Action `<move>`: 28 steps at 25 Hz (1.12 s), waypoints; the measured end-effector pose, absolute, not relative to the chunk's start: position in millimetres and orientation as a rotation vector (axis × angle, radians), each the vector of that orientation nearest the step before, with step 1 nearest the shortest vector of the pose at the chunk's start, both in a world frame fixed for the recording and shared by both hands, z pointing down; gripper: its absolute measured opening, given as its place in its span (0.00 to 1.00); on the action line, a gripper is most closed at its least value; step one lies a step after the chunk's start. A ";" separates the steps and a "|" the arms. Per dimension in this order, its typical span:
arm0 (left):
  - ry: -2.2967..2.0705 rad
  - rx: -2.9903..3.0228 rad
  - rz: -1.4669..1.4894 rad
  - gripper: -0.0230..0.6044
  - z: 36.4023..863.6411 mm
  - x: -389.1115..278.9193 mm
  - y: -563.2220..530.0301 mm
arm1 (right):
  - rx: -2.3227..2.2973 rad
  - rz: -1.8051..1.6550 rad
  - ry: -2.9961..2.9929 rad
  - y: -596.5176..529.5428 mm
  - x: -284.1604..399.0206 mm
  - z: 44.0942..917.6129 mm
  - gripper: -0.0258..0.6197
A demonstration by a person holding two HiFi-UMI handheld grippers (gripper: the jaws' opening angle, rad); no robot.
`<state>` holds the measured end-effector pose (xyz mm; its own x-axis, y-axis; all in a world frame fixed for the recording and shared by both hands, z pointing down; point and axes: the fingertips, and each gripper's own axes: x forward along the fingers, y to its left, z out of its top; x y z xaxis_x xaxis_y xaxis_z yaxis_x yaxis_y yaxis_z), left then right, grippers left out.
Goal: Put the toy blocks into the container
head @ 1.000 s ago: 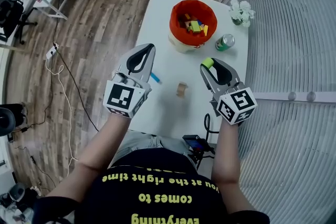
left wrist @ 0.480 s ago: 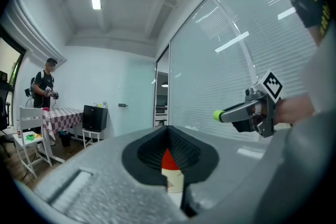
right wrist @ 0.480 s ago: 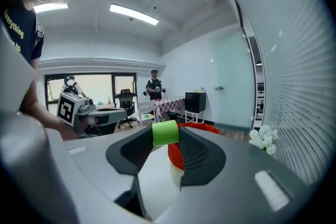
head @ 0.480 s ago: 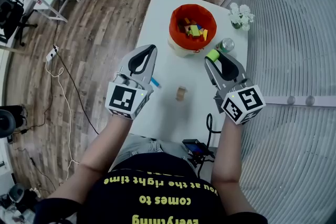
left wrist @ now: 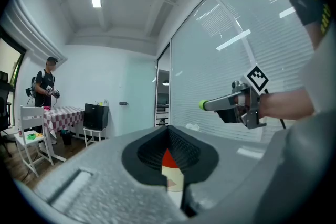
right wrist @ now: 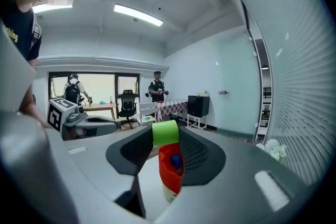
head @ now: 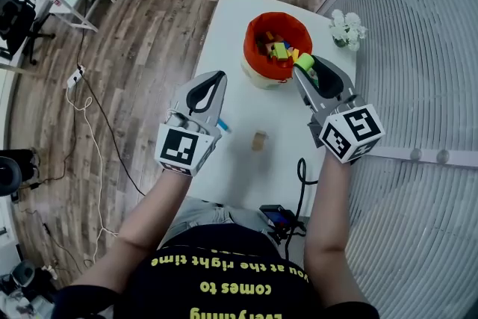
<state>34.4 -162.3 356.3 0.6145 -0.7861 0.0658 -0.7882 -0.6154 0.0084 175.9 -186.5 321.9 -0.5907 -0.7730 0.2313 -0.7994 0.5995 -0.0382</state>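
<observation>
- Several coloured toy blocks already lie inside the orange container, which stands at the far part of the white table.
- One green block is on its way: the right gripper pinches it between its fingertips, just beside the container's near right rim and, by the look of it, above it.
- At least two blocks are left on the table: a pale wooden block near the middle and a blue block, partly hidden by the left gripper.
- I judge the task well along but not done: the green block has yet to be dropped in, and those two have yet to be fetched.
- The right forearm reaches forward, with its gripper aimed at the container and tipped slightly down.
- The left gripper is held level over the near left of the table, its jaws pressed together at the tips with nothing between them.
</observation>
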 end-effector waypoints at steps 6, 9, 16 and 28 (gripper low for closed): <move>-1.373 2.769 0.118 0.04 367.8 30.4 -172.0 | 1.286 0.235 -2.645 -215.9 172.4 328.4 0.29; -1.371 2.762 0.119 0.04 369.6 30.4 -175.9 | 1.285 0.251 -2.633 -228.3 172.4 332.6 0.29; -1.360 2.756 0.127 0.04 376.6 35.4 -185.9 | 1.259 0.262 -2.616 -256.3 168.6 343.5 0.29; -1.333 2.769 0.093 0.04 379.7 44.1 -194.9 | 1.071 0.330 -2.417 -293.5 149.6 408.1 0.29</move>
<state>44.1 -194.9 379.7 0.6227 -0.7780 0.0836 -0.7821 -0.6223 0.0340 149.6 -293.5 408.1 -0.5827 -0.6319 0.5110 -0.7458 0.6657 -0.0273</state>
